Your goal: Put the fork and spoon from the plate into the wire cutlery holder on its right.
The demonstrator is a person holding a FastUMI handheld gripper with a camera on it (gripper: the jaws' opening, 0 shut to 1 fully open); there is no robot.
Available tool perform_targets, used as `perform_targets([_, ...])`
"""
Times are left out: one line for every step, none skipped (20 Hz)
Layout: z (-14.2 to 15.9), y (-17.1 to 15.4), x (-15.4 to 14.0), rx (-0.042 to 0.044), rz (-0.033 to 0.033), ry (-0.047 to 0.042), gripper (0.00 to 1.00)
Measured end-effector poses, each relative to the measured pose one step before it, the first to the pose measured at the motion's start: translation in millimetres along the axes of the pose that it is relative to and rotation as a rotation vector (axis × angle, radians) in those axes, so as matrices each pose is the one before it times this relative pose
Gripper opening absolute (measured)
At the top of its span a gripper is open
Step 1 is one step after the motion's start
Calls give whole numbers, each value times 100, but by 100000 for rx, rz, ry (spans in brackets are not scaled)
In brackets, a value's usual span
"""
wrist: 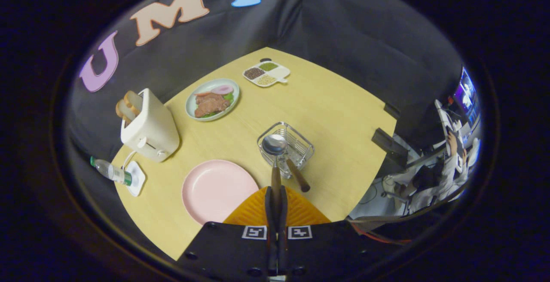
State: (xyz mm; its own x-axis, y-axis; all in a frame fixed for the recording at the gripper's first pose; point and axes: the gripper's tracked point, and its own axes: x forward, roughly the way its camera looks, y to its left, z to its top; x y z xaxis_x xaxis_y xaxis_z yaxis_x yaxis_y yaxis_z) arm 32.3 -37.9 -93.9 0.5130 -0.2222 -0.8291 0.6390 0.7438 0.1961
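My gripper (276, 196) is shut on the spoon (275, 157), holding its wooden handle between both fingers. The spoon's metal bowl hangs over the wire cutlery holder (300, 142), which stands just ahead of the fingers. The fork (297, 174) leans in the holder with its brown handle sticking out over the near rim toward the fingers. The pink plate (217, 187) lies to the left of the holder and the fingers, with nothing on it.
A white toaster (150, 127) with bread stands at the far left, with a bottle (111, 171) and a white coaster near it. A green plate of food (212, 99) and a divided dish (266, 73) sit farther back. A person sits beyond the table's right edge.
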Motion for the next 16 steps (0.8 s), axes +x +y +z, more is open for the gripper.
perform_targets([114,7,399,450,-333,2109,4])
perform_targets([169,108,483,577,564,2154,4])
perform_targets([166,316,435,429,1249,2089,4])
perform_targets([2,182,472,401,722,2007,4])
perform_targets([77,26,308,339,-16,2214,4])
perform_targets([71,-28,263,353,-380,1945,4])
perform_targets([130,-101,218,705,-345,1790,4])
perform_targets([137,-48,318,798,-23,1660,4])
perform_targets([28,-57,155,744,223,1959,4])
perform_targets([-67,36,153,626,234,2081,4])
perform_targets([-14,75,348,207,515,2299,4])
perform_targets([-22,75,307,49,714,1710,4])
perform_targets([318,-70,261,135,-75,663,6])
perform_targets([25,-173,330,-545,-98,798,7])
perform_targets([401,-127,89,-640,-410,678,9])
perform_targets([181,20,91,-931,-64,-51,10])
